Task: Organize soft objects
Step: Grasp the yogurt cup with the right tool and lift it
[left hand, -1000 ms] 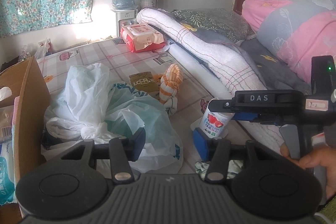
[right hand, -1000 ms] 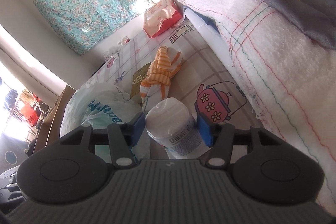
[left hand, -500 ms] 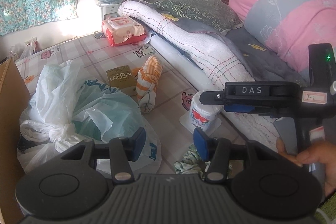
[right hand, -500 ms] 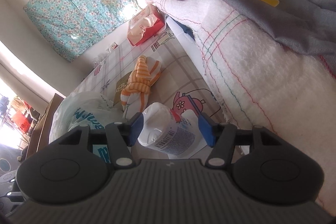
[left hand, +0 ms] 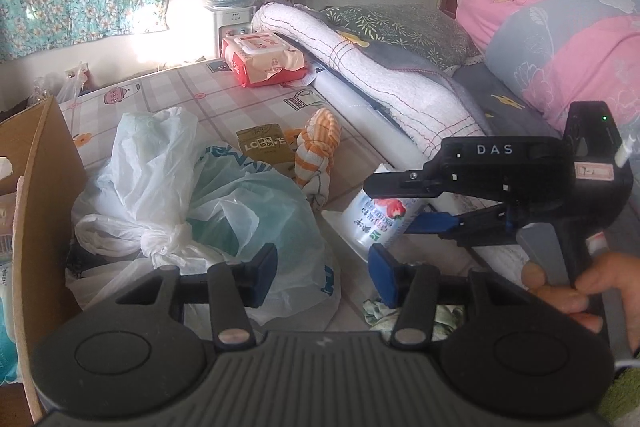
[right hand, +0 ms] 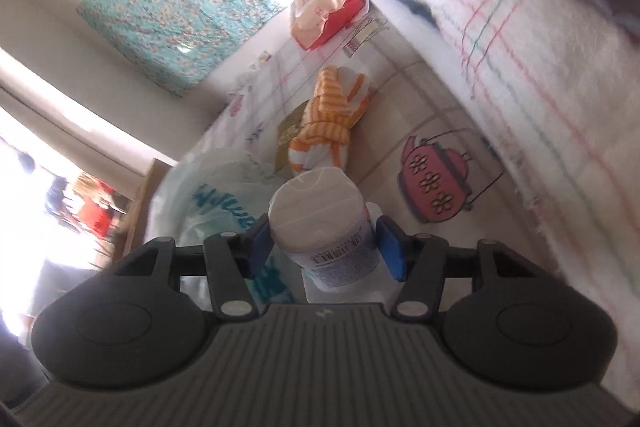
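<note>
The right hand-held gripper (right hand: pixel 326 247) has the white tissue roll (right hand: pixel 320 223) between its blue pads, and its jaws are closing; the left pad sits against the roll's side, while the right pad looks just off it, though motion blur leaves that contact unclear. From the left wrist view the roll (left hand: pixel 380 217) is tilted, with a red strawberry print on its wrapper, and the right hand-held gripper (left hand: pixel 404 207) reaches it from the right, a person's hand (left hand: pixel 576 291) on the trigger handle. The left hand-held gripper (left hand: pixel 322 273) is partly parted with nothing between its pads, hovering above the edge of the plastic bags.

Taking the roll as the landmark: it stands on the checked bed sheet (left hand: pixel 200 99), just beside the folded white blanket (left hand: pixel 384 91) on its right. The knotted orange-striped cloth (left hand: pixel 318 151) lies just behind it, next to a small brown carton (left hand: pixel 262 147). The tied plastic bags (left hand: pixel 192 203) are heaped to its left, and a cardboard box (left hand: pixel 38 187) stands beyond them. A red wet-wipes pack (left hand: pixel 264 61) lies well behind.
</note>
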Tool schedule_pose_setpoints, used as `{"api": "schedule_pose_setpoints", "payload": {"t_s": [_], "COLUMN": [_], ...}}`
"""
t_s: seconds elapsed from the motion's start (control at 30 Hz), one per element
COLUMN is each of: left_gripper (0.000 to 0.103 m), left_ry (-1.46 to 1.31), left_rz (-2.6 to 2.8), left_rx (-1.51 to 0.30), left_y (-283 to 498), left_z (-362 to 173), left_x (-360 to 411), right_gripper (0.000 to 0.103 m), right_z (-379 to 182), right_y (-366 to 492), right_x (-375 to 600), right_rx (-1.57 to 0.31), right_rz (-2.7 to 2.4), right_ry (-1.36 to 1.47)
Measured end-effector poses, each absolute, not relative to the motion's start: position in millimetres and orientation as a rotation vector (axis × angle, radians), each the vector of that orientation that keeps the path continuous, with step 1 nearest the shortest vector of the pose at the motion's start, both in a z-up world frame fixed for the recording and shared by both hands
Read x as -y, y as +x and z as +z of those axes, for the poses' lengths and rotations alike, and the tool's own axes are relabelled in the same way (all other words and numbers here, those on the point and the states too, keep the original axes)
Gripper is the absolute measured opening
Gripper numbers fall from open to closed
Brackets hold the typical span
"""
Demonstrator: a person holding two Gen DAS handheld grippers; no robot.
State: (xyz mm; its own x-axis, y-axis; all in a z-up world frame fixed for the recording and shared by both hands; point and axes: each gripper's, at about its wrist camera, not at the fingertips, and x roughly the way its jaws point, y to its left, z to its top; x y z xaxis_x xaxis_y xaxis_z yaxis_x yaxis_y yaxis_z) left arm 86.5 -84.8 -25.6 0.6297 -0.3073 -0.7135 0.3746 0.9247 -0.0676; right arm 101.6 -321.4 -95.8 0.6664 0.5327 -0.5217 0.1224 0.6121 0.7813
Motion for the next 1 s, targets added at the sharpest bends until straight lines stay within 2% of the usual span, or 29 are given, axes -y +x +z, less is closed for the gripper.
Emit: {"api": "schedule_pose_setpoints", "payload": {"t_s": [0.07,0.1,0.13,0.27,0.47,0.53,0.6,0.8,0.87,0.9,0.93,0.97,1.0], "left_gripper": [0.052,0.052,0.052,0.052,0.052,0.052,0.052,0.052,0.052,0.052,0.052,0.052,0.052], "left_ry": [0.094,0.093,0.093,0.094,0.125,0.136,0.146,0.142,0.14,0.137,0.134,0.132,0.133], "left_rz": [-0.388,-0.389,-0.39,-0.405,-0.468,-0.478,-0.477,-0.441,-0.427,-0.423,-0.422,-0.421,-0.421], "left_rx": [-0.795,-0.795,-0.797,-0.803,-0.811,-0.818,-0.831,-0.862,-0.866,-0.867,-0.866,-0.864,-0.861], "left_y": [86,86,86,89,91,90,88,83,83,83,83,83,82], "left_z": [-24,-24,-25,-28,-37,-40,-43,-49,-50,-50,-49,-48,-48], "left_x": [84,83,83,87,108,112,113,100,97,95,94,93,93], "right_gripper": [0.054,0.06,0.061,0.06,0.061,0.067,0.081,0.092,0.092,0.089,0.084,0.073,0.069], "right_z": [-116,-117,-114,-90,-74,-70,-62,-55,-59,-64,-67,-72,-76], "right_y": [107,108,107,101,88,87,87,99,107,110,110,112,112], "right_x": [326,326,324,318,322,317,306,278,268,263,261,261,263], "right_rx": [-0.886,-0.9,-0.897,-0.854,-0.796,-0.804,-0.815,-0.879,-0.911,-0.928,-0.932,-0.943,-0.951], "right_rz": [0.327,0.287,0.232,0.087,0.091,0.114,0.128,0.213,0.215,0.21,0.201,0.197,0.216], "right_ry": [1.084,1.061,0.988,0.778,0.754,0.71,0.611,0.414,0.34,0.302,0.283,0.278,0.313]}}
